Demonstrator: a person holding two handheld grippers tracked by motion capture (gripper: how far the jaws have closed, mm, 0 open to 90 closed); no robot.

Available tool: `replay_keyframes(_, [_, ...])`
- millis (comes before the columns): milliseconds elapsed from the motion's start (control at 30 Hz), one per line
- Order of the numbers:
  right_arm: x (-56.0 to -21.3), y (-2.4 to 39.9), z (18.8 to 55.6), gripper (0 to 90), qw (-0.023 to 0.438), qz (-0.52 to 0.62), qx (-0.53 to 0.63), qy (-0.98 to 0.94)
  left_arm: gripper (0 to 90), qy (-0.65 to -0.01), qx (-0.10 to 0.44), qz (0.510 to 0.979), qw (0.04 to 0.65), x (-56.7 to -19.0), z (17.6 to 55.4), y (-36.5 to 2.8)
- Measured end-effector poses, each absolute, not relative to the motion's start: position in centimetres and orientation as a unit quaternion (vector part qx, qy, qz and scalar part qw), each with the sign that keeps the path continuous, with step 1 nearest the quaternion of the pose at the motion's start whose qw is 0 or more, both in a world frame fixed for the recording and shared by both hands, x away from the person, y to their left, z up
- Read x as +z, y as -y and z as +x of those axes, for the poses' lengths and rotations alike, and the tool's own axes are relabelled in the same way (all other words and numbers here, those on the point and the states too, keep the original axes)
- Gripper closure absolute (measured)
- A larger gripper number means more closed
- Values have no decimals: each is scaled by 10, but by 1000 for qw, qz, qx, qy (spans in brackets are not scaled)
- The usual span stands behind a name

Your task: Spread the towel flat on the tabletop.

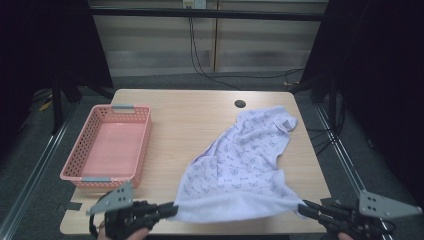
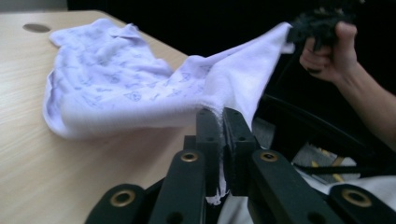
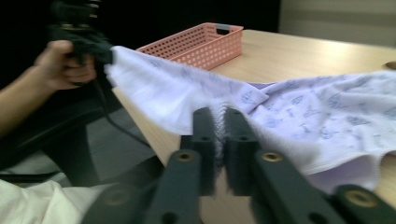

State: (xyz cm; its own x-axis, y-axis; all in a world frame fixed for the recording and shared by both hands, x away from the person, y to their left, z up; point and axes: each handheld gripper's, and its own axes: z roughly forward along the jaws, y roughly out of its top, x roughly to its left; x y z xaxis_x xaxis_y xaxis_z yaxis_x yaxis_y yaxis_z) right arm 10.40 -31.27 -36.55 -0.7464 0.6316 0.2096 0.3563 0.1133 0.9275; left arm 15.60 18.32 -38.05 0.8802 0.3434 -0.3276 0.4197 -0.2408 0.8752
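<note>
Step in hand looks like spreading or folding the towel (image 1: 240, 165): both near corners are pinched and pulled toward the table's (image 1: 190, 115) near edge, the rest lying rumpled across the right half of the top. Left gripper (image 1: 170, 210), jaws nearly together, clamps the left corner, cloth between the pads. Right gripper (image 1: 306, 207), same narrow gap, pinches the right corner. Next prob. needs even tension on both sides, lifting w/o letting a corner slip. Pink basket (image 1: 85, 177) sits at left, well apart.
</note>
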Motion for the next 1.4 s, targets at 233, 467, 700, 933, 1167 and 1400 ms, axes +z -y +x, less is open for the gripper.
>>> replay_keyframes(233, [-380, 317, 124, 557, 126, 364, 561, -733, 654, -285, -32, 790, 542, -406, 189, -190])
replay_keyframes(467, [-415, 309, 172, 552, 103, 393, 519, -752, 746, -294, -38, 795, 529, -428, 238, -178])
replay_keyframes(700, [-448, 302, 231, 490, 84, 404, 462, -785, 793, -290, -63, 820, 490, -459, 286, -139])
replay_keyframes(933, [-477, 297, 262, 619, 64, 427, 390, -813, 791, -298, -54, 858, 415, -501, 314, -107])
replay_keyframes(1167, [-471, 310, 228, 834, 53, 413, 402, -815, 867, -299, -11, 870, 391, -500, 294, -129])
replay_keyframes(1400, [-470, 321, 196, 830, 55, 405, 390, -825, 866, -313, -17, 874, 372, -495, 258, -161])
